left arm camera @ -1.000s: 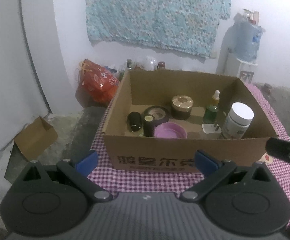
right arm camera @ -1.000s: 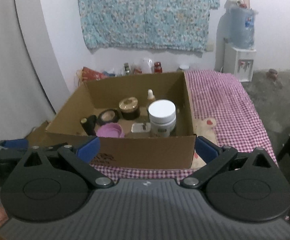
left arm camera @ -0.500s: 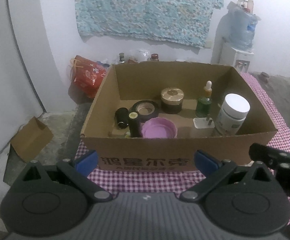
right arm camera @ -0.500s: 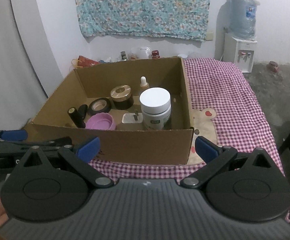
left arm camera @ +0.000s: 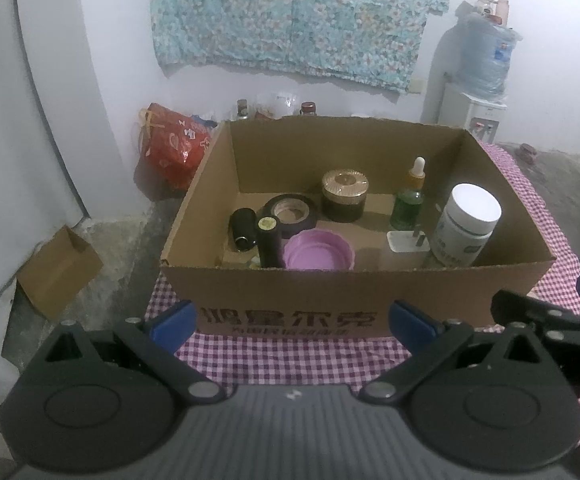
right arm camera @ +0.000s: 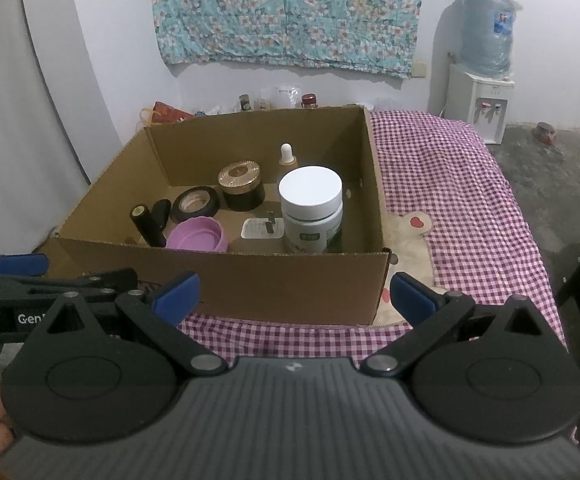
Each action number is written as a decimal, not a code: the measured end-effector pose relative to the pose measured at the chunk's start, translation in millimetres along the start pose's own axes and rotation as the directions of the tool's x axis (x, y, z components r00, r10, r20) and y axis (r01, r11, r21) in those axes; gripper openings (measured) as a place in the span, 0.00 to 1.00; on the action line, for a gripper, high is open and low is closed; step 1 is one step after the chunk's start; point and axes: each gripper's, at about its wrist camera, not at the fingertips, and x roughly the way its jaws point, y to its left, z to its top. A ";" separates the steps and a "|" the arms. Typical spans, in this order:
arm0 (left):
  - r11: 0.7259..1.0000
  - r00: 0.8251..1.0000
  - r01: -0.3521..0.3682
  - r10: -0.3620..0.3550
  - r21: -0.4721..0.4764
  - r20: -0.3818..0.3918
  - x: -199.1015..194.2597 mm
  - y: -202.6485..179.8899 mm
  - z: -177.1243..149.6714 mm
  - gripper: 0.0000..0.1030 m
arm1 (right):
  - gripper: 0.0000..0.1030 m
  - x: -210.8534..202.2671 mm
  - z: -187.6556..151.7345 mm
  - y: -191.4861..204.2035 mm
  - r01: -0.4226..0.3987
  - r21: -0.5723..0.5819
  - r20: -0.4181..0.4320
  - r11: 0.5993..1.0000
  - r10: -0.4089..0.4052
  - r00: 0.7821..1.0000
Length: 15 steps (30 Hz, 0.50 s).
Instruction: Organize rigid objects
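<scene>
An open cardboard box (left arm camera: 329, 300) (right arm camera: 250, 280) stands on a purple checked cloth (right arm camera: 449, 184). Inside it are a white-lidded jar (left arm camera: 465, 224) (right arm camera: 311, 208), a green dropper bottle (left arm camera: 409, 200), a dark jar with a gold lid (left arm camera: 344, 195) (right arm camera: 242, 184), a roll of black tape (left arm camera: 290, 216) (right arm camera: 196, 204), a purple lid (left arm camera: 317, 250) (right arm camera: 198, 238), a white plug (left arm camera: 405, 242) (right arm camera: 262, 229) and two small black bottles (left arm camera: 270, 240) (right arm camera: 148, 224). My left gripper (left arm camera: 291, 318) and right gripper (right arm camera: 291, 290) both hang open and empty in front of the box's near wall.
A small cardboard box (left arm camera: 58, 272) sits on the floor at left, a red bag (left arm camera: 174, 144) behind it. A water dispenser (right arm camera: 481, 80) stands at the back right. Small bottles (right arm camera: 278, 100) line the wall under a floral cloth (right arm camera: 290, 12).
Both grippers have risen and pulled back a little, so I look deeper into the box. They have drawn closer side by side. Nothing in the box has moved.
</scene>
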 end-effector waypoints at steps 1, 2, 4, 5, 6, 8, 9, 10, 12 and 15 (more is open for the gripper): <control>1.000 1.000 0.002 -0.002 -0.002 -0.003 0.5 0.1 0.1 1.00 | 0.99 0.4 0.1 0.2 0.001 -0.003 -0.001 1.000 -0.001 1.000; 1.000 1.000 0.004 -0.004 -0.005 -0.005 1.1 -0.7 0.1 1.00 | 0.99 0.4 0.1 0.7 0.004 -0.005 -0.002 1.000 -0.004 1.000; 1.000 1.000 0.008 -0.008 -0.007 -0.007 1.6 -1.0 0.8 1.00 | 0.99 0.3 0.6 0.2 0.006 -0.009 -0.004 1.000 -0.006 1.000; 1.000 1.000 0.009 -0.009 -0.008 -0.007 2.0 -1.2 0.7 1.00 | 0.99 0.2 0.7 0.2 0.007 -0.009 -0.005 1.000 -0.007 1.000; 1.000 1.000 0.009 -0.009 -0.008 -0.007 2.1 -1.8 0.8 1.00 | 0.99 0.3 0.7 -0.1 0.007 -0.009 -0.005 1.000 -0.007 1.000; 1.000 1.000 0.009 -0.009 -0.009 -0.007 2.0 -3.1 0.6 1.00 | 0.99 0.4 1.3 -0.5 0.009 -0.012 -0.006 1.000 -0.009 1.000; 1.000 1.000 0.008 -0.008 -0.009 -0.006 1.9 -3.7 0.5 1.00 | 0.99 0.7 1.7 -0.8 0.009 -0.012 -0.006 1.000 -0.009 1.000; 1.000 1.000 0.007 -0.007 -0.008 -0.006 2.1 -4.8 0.5 1.00 | 0.99 0.7 1.7 -0.7 0.009 -0.013 -0.006 1.000 -0.009 1.000; 1.000 1.000 0.006 -0.006 -0.007 -0.005 2.0 -5.3 0.4 1.00 | 0.99 1.1 1.7 -1.3 0.009 -0.015 -0.007 1.000 -0.009 1.000; 1.000 1.000 0.003 -0.003 -0.006 -0.003 1.9 -6.2 0.5 1.00 | 0.99 1.0 1.7 -0.8 0.010 -0.015 -0.007 1.000 -0.010 1.000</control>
